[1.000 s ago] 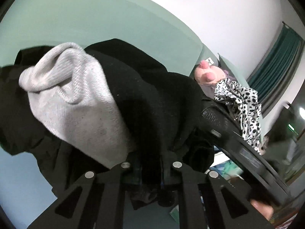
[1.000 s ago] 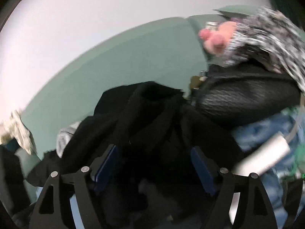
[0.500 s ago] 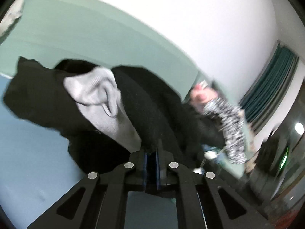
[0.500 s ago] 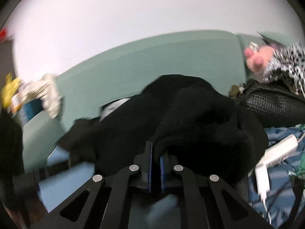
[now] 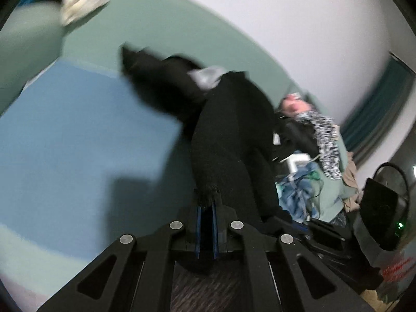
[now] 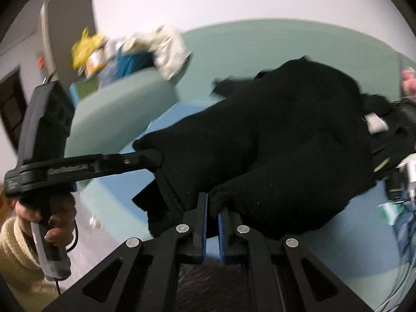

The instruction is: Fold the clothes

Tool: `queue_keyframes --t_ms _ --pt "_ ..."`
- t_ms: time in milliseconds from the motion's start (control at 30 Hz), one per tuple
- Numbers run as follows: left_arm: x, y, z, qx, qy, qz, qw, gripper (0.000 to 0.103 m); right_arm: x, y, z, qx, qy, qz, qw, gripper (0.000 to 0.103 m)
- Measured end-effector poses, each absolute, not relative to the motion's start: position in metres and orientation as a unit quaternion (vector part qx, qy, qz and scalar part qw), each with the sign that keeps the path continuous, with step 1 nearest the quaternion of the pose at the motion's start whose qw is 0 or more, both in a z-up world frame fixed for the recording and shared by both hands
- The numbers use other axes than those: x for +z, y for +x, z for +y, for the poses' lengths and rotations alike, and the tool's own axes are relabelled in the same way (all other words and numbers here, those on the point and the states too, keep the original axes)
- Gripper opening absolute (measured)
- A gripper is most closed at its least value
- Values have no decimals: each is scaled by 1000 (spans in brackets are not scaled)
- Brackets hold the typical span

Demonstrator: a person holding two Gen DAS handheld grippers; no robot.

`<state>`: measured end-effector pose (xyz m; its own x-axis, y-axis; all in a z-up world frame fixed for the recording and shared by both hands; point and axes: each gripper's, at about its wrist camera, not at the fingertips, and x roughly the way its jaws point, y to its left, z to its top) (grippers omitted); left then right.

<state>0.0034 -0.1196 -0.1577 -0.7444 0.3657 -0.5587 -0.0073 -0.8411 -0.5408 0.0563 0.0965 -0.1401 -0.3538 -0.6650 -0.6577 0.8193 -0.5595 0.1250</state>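
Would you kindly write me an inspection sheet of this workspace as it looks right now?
Surface: sofa, green, with a blue seat cover.
Job's things: black garment, grey lining showing, held up over the seat by two edges.
Clutter: leopard-print cloth, blue fabric heap and black bag at one end; patterned cloth and yellow item on the armrest.
Grippers: left gripper shut on the garment's edge; right gripper shut on another edge.
Cables: white charger with thin wires beside the blue heap.
Surroundings: white wall, teal curtain.
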Motion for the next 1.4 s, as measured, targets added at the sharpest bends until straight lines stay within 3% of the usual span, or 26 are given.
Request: queue_keyframes --t_ms 67,133,167,267,300,433,567,700,800,933,1000,1033,1067,1100,1233,1400 --pt "-176 15 -132 888 -364 -271 74 7 -148 64 91 -799 352 130 470 15" --pt "-188 16 -144 880 -395 -263 26 8 -148 66 96 -788 361 123 484 32" --pt "-191 15 -150 876 -408 -257 -1 15 -145 64 101 -786 364 114 487 36" --pt "-193 18 -176 868 -417 -256 -80 52 -132 44 134 -809 361 74 458 45" --pt "-189 21 -181 870 -406 -263 -93 59 -129 32 147 -821 362 59 438 48" --pt "-168 25 -189 890 -370 -253 -89 60 -135 -13 195 -849 384 5 364 48" --pt "-156 11 -142 914 -377 -146 4 60 -159 -43 223 -848 421 -13 323 49" --pt "-173 -9 -71 901 -418 -20 112 60 -196 -68 219 -828 467 -5 311 54" --pt "-193 -27 -28 886 -439 49 140 60 -224 -80 207 -809 497 3 315 58" --pt "-221 -53 -8 862 -484 74 130 60 -253 -94 190 -783 532 -5 323 68" --pt "-228 -58 -6 861 -489 59 128 36 -266 -100 179 -772 544 -9 328 68" --pt "-227 -59 -9 865 -485 45 125 32 -269 -99 175 -774 542 -11 327 57" --pt "-227 -59 -12 868 -480 31 121 22 -269 -100 172 -777 536 -7 329 39" --pt "-225 -59 -16 873 -473 15 119 12 -269 -101 168 -781 529 -3 331 10" --pt "-199 -52 -48 892 -423 -78 137 8 -242 -104 155 -806 480 8 345 8" --pt "-141 -49 -133 914 -322 -220 115 8 -146 -117 102 -830 375 15 412 8"
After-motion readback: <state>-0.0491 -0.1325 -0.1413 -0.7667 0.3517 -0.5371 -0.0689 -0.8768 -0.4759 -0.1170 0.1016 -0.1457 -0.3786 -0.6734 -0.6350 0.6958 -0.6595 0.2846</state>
